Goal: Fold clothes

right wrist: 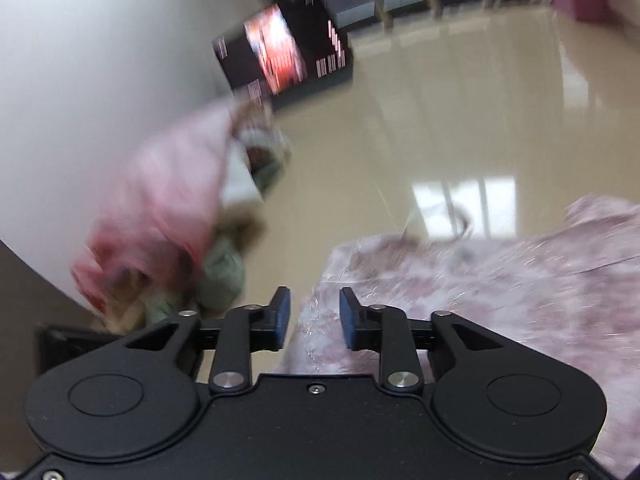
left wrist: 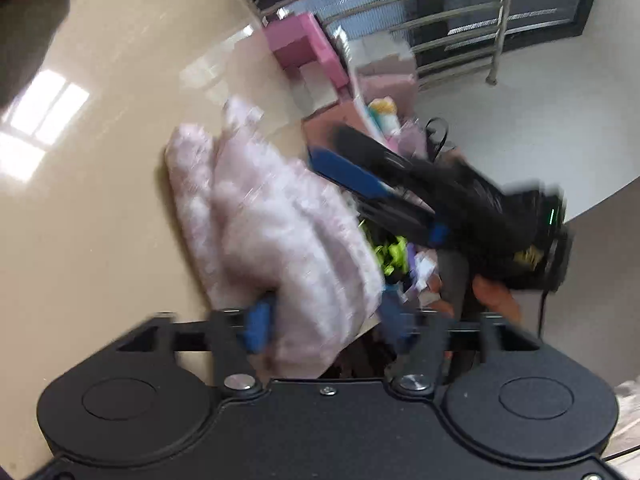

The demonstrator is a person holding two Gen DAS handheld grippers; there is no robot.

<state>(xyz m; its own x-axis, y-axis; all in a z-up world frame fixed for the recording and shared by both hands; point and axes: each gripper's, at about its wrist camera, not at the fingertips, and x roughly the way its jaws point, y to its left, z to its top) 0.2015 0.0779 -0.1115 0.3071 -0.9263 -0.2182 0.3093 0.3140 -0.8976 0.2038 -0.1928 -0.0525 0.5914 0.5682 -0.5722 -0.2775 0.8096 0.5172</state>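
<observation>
We see one pale pink mottled fleece garment (left wrist: 276,216): left gripper (left wrist: 328,320) jaws clamp it; right gripper (right wrist: 314,316) jaws stand parted over it. Only the left view shows the right gripper.

The pale pink mottled garment (left wrist: 276,236) hangs bunched in soft vertical folds, its lower edge gathered at about six o'clock in the left wrist view, a rounded lobe reaching toward ten o'clock. In the right wrist view the same cloth (right wrist: 500,292) spreads from six o'clock out to three o'clock, wrinkled and blurred. A heap of pink and green clothes (right wrist: 168,240) lies at nine o'clock.
</observation>
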